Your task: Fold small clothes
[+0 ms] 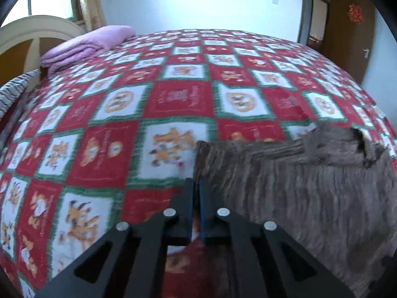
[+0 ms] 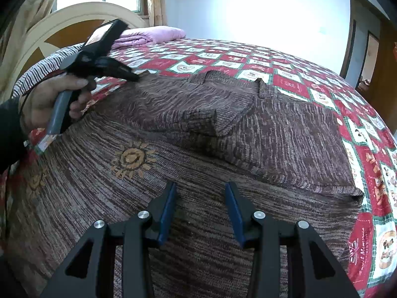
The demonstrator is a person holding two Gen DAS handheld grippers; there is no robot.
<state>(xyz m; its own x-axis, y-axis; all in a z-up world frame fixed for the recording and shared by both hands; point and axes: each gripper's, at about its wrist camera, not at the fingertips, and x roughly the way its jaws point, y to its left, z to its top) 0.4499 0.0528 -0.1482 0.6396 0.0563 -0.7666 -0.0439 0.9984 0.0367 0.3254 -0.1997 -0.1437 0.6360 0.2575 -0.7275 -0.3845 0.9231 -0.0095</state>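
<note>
Here the brown knitted sweater [image 2: 198, 129] lies spread on the bed [image 1: 173, 94], over its red, white and green checked cover, with one sleeve folded across the body and an orange sun motif near the hem. The left hand-held gripper [image 1: 196, 183] has its jaws closed together at the sweater's edge; whether fabric is pinched between them cannot be told from the blurred view. A hand [image 2: 49, 99] grips its grey handle. The right hand-held gripper [image 2: 202, 191] hangs over the sweater's lower part, jaws partly apart, holding nothing. A folded pink blanket [image 1: 84, 46] sits by the headboard [image 2: 82, 17].
</note>
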